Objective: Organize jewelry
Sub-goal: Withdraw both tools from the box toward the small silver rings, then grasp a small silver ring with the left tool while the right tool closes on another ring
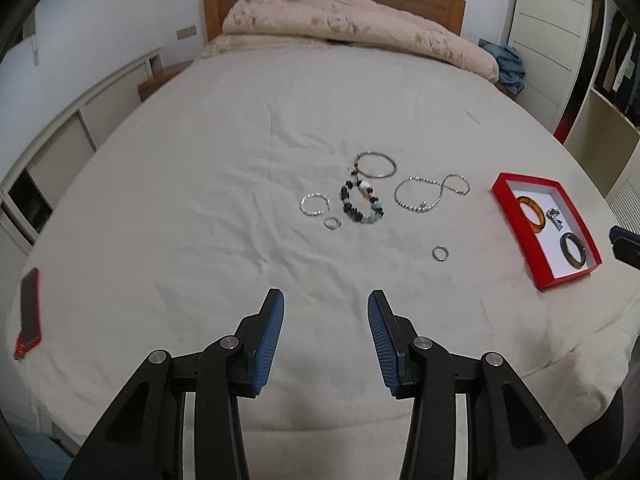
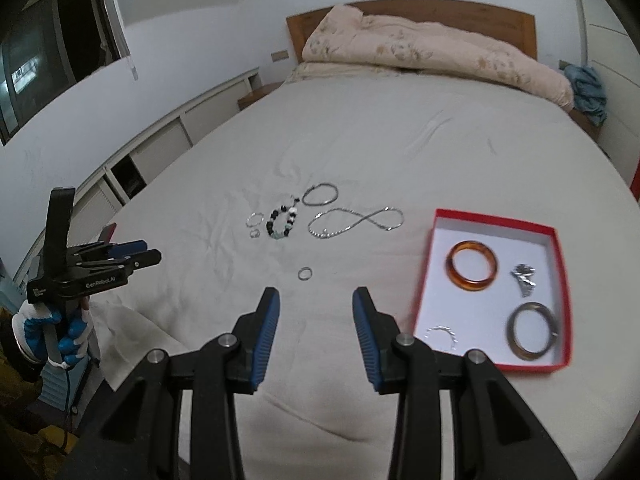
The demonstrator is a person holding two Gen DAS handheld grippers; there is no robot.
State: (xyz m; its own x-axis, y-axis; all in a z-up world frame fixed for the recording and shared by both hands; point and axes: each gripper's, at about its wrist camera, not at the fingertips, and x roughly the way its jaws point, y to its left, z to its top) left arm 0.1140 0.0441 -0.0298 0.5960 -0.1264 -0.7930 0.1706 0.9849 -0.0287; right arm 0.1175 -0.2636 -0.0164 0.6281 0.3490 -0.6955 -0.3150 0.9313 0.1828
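Loosely gathered near the middle of the bed, the jewelry still outside the box lies on the pale sheet: a beaded bracelet of dark and light stones, a thin silver bangle touching its far end, a silver chain twisted into a figure eight beside it toward the box, a small silver bracelet on the other side, and a tiny ring just next to that. A second ring lies alone, nearer the foot edge, between the cluster and the box. The red box with a white floor sits close to the bed's right edge; inside are an amber bangle, a dark bangle, a small silver piece and a thin silver bracelet in the near corner. Both tongs hang over the foot end of the bed: the left gripper and right gripper each stand partly open with nothing between the blue pads. A gloved hand holds the left one. A red phone lies at the left edge; a folded quilt rests against the headboard.
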